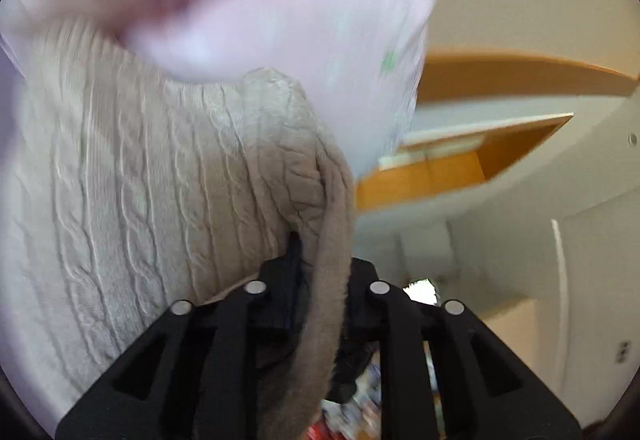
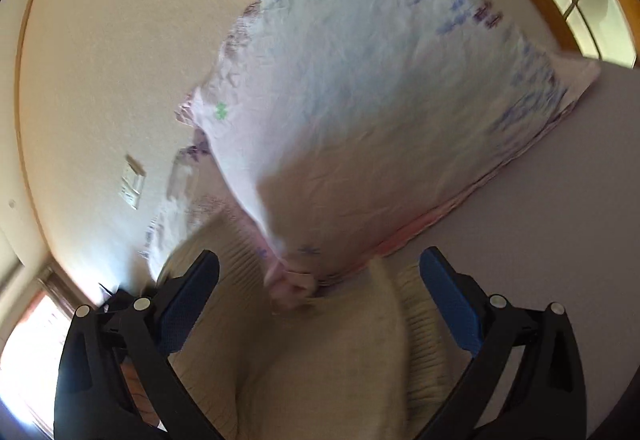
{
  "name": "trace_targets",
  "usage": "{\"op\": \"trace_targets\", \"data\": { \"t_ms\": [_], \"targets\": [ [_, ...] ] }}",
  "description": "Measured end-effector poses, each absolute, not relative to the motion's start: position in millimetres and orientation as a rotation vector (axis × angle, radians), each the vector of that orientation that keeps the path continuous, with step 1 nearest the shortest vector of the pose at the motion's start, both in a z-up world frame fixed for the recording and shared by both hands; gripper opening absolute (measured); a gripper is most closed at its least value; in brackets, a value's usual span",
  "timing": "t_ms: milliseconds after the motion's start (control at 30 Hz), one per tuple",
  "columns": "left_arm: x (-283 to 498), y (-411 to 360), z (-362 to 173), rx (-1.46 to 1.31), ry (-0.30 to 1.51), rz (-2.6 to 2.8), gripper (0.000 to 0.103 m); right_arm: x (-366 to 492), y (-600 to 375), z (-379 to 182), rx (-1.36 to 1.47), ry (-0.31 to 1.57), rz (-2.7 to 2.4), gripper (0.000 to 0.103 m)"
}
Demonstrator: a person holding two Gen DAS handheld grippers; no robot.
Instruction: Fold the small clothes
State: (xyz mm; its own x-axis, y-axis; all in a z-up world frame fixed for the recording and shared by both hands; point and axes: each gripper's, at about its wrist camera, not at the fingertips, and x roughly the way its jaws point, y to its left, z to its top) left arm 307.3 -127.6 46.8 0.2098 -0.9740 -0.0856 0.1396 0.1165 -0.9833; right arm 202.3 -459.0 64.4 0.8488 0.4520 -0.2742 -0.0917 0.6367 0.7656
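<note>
Against the pillow (image 2: 360, 88), left claw (image 1: 316, 272) pinches the knit sweater (image 1: 140, 168); right claw (image 2: 320, 304) gapes; folding barely begun.

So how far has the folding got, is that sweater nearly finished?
Nothing looks folded yet. In hand: the left hand-held gripper is shut on the edge of the beige sweater, which hangs loose and bunched. The right hand-held gripper is open, with sweater fabric between its fingers but not pinched. A blurred pink patterned cloth lies just beyond. Left to do: spread the sweater flat and make every fold.
</note>
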Motion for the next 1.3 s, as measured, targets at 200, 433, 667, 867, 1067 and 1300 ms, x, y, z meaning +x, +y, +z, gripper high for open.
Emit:
{"op": "trace_targets", "data": {
  "t_ms": [200,433,667,867,1067,1300],
  "targets": [
    [282,-113,55,-0.944,0.938,-1.081,0.061,203,-496,53,1.007,0.52,0.366,0.102],
    [269,-52,39,-0.609,1.018,-0.665,0.076,233,-476,38,0.962,0.885,0.456,0.102],
    [266,-89,3,-0.637,1.128,-0.713,0.077,237,-448,16,0.812,1.07,0.391,0.075],
    [263,-87,1,-0.657,1.055,-0.742,0.043,220,-433,13,0.88,1.011,0.422,0.042],
    [240,-12,36,-0.577,0.912,-0.69,0.04,221,-340,33,0.729,1.038,0.611,0.036],
    [202,76,49,-0.44,0.861,-0.4,0.06,222,-310,49,0.743,0.965,0.523,0.048]
  ]
}}
